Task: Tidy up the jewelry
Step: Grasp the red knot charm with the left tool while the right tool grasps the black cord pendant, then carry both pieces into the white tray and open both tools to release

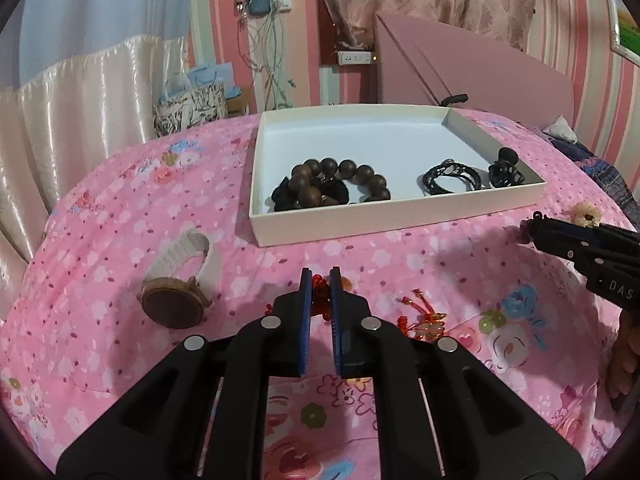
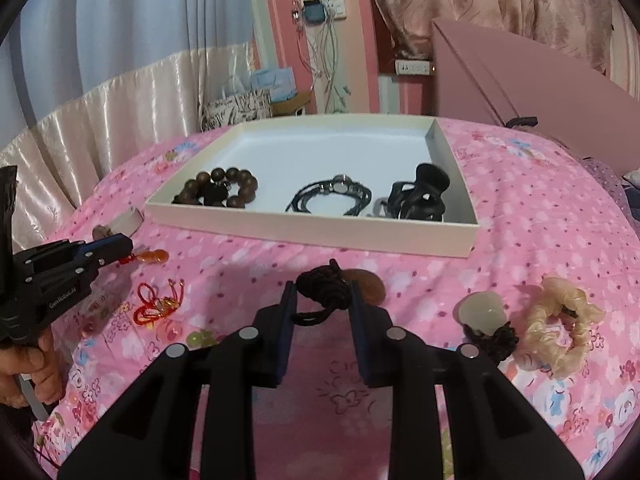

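Observation:
A white tray (image 1: 332, 228) on the pink bedspread holds a brown bead bracelet (image 1: 340, 182), a black cord bracelet (image 1: 450, 176) and a black hair claw (image 1: 505, 168). My left gripper (image 1: 320, 280) is nearly shut on a red-corded orange pendant (image 2: 154, 257), seen from the right wrist view at the left gripper's tip (image 2: 120, 245). My right gripper (image 2: 324, 300) is open around a black knotted cord (image 2: 324, 286) with a brown stone pendant (image 2: 366, 286) lying on the bed. A second red knot charm (image 1: 424, 320) lies to the right of the left gripper.
A watch with a white band (image 1: 176, 280) lies left of the left gripper. A pale stone on a black scrunchie (image 2: 486, 324) and a blond scrunchie (image 2: 560, 324) lie right of the right gripper. A pink board (image 1: 472, 64) leans behind the tray.

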Motion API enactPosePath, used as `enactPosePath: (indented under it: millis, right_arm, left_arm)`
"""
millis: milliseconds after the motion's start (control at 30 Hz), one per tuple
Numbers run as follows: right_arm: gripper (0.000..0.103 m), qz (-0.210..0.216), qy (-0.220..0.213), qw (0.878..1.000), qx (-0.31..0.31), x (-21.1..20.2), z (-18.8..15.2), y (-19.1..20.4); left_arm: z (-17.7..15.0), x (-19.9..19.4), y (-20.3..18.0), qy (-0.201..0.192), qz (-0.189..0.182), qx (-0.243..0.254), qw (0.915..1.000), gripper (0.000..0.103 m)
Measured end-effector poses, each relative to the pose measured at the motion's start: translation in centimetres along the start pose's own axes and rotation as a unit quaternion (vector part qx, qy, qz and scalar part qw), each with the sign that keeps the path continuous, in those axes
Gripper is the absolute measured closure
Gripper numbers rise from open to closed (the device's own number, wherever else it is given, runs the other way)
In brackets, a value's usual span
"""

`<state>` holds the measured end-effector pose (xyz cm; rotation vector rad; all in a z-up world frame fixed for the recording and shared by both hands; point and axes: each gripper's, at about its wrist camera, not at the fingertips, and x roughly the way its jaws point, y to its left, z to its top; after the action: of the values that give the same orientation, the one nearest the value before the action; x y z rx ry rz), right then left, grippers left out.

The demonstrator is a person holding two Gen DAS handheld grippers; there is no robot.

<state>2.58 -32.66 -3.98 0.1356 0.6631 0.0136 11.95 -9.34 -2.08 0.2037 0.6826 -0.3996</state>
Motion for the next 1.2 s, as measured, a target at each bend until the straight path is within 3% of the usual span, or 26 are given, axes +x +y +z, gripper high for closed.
enactPosePath:
  millis: [433, 667, 900, 1033, 1133, 1167, 1200]
  right_arm:
    - [0.077, 0.002, -0.020, 1.000, 0.004, -1.1, 0.4, -0.4]
    - [0.077, 0.016, -0.053, 0.998, -0.007, -3.5, 3.1, -0.1]
    - [0.087, 0.022, -0.081, 0.996, -0.008, -4.8, 6.7, -1.4]
    - [0.093, 0.039, -0.071, 0.997, 0.001, -4.2, 7.4, -2.5]
    - [0.087, 0.058, -0.045, 0.997, -0.010, -3.3, 6.6, -2.7]
    - [0.081, 0.059, -0.037, 0.997, -0.022, -3.1, 6.0, -2.5]
    - [0.062, 0.064, -0.025, 0.997, -0.037, -2.6, 5.0, -2.0]
  left_arm:
    - [2.2, -3.0, -0.3, -0.032, 0.006, 0.004, 0.9994, 0.097]
    - [5.1, -4.8, -1.0, -0.062, 0.004, 0.011, 0.9980, 0.097]
    - [9.0, -5.3, -1.1, -0.083, 0.007, -0.001, 0.9965, 0.097]
    - [10.1, -5.0, -1.2, -0.089, 0.003, -0.004, 0.9960, 0.097]
    - [9.9, -4.6, -1.1, -0.084, 0.003, 0.000, 0.9964, 0.097]
    - [9.6, -4.3, -1.2, -0.084, 0.004, 0.002, 0.9965, 0.097]
    - [9.4, -4.1, -1.1, -0.081, 0.004, 0.003, 0.9967, 0.097]
